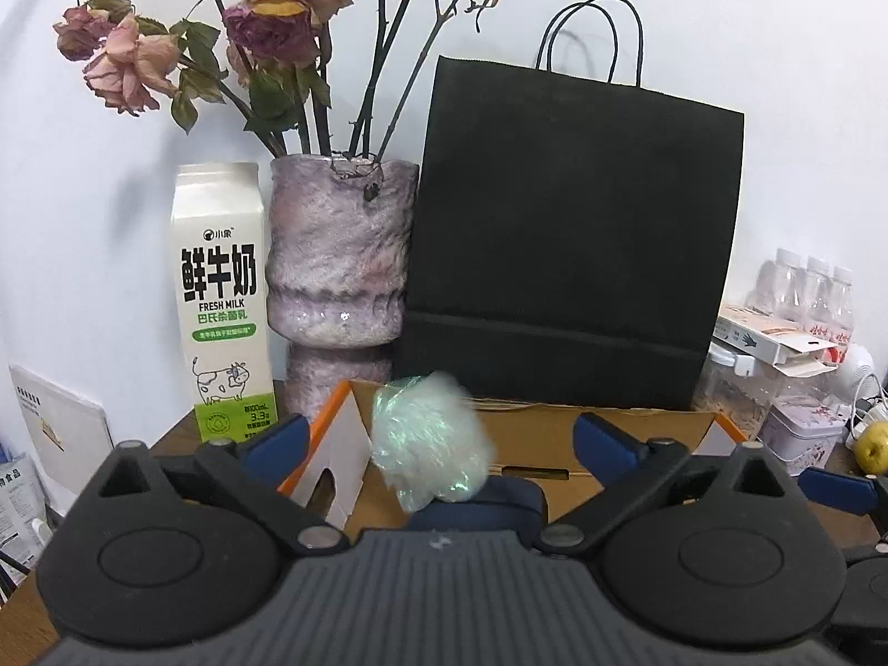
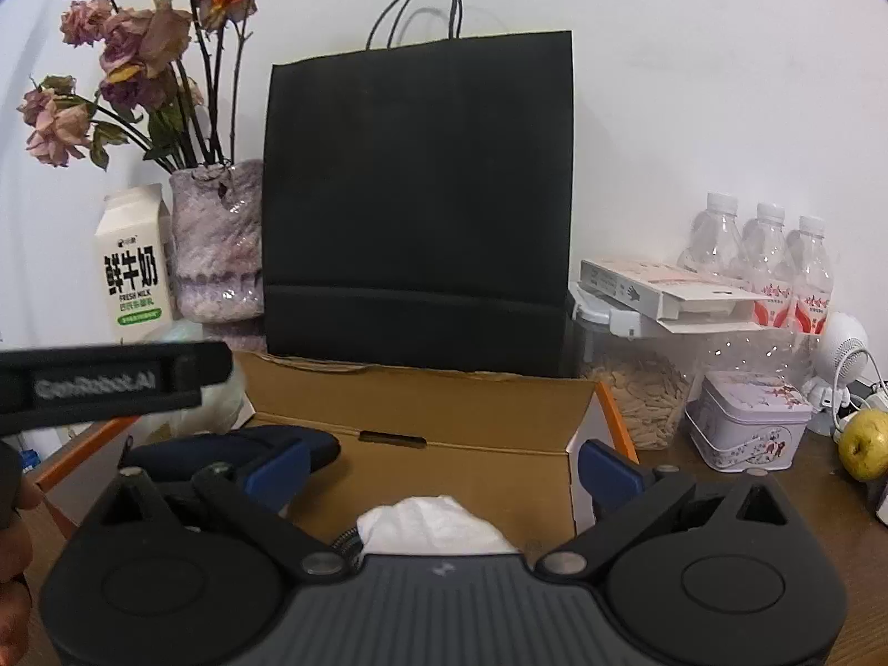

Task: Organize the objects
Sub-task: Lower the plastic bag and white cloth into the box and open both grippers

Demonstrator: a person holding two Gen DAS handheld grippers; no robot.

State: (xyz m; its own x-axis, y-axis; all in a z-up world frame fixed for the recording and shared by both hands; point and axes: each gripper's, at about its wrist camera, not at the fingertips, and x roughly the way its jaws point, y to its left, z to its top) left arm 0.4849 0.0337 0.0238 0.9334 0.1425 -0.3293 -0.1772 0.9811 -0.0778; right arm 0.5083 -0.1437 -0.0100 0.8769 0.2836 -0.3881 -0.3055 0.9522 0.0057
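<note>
1. Both jaws stand wide apart: left gripper (image 1: pixel 438 433) and right gripper (image 2: pixel 444 460) grip nothing, presumably freed after dropping things into the box (image 2: pixel 422 388).
2. Over the box's left end, a wad (image 1: pixel 427 438) floats blurred between the left fingers, touching neither; it looks crinkled, pale green, shiny.
3. Inside the box, nearest the right gripper, lies a white cloth (image 2: pixel 438 521); left of it, a dark pouch (image 2: pixel 238 444).
4. Behind the box stands a black bag (image 2: pixel 416 205).
</note>
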